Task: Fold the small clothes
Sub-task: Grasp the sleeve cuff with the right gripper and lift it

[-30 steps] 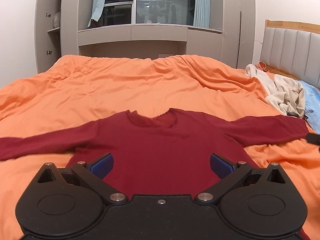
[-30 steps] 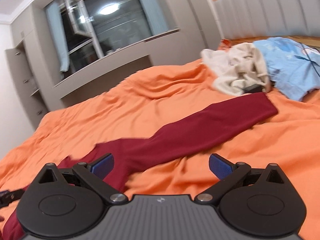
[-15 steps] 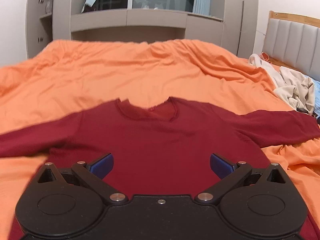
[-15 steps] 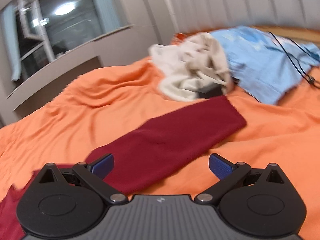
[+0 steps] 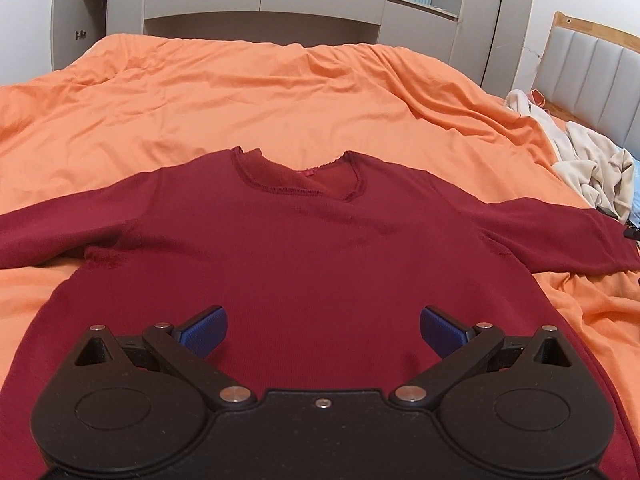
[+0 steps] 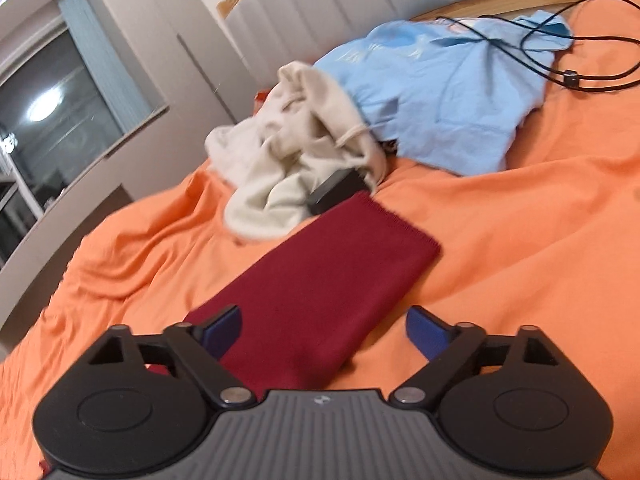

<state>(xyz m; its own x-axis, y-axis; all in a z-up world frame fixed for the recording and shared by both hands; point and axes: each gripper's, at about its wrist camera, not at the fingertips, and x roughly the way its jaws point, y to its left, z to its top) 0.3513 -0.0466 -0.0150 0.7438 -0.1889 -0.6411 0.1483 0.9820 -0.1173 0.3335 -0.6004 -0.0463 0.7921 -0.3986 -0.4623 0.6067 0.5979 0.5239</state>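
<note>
Dark red knit, a long-sleeved top [image 5: 312, 256], lies flat and face up on the orange bed cover [image 5: 248, 92], neckline toward 12 o'clock in the left wrist view and both sleeves spread out to 9 and 3 o'clock. The left tool [image 5: 323, 330] sits above the lower body panel with its blue pads spread wide and nothing between them. The right tool [image 6: 323, 330] is also spread wide and empty, lined up along the right sleeve [image 6: 320, 280], whose cuff points to 1 o'clock and ends just beside a small dark object [image 6: 338, 192] at the foot of a cream garment [image 6: 288, 152]. A light blue garment [image 6: 440, 92] with a black cable [image 6: 560, 40] across it lies farther off at 1 o'clock.

The step in hand appears to be the first sleeve fold. Recommended procedure:

1. Lower the right tool onto the sleeve near the cuff, one pad on each side of the fabric edge, so that only the sleeve layers are pinched and no bed cover is gathered.
2. Keep clear of the cream garment and the dark object next to the cuff; snagging either would drag it onto the top.
3. Carry the cuff across toward 9 o'clock, laying the sleeve flat over the chest.
4. Use the left tool to pin the body panel if the knit starts to slide.
</note>
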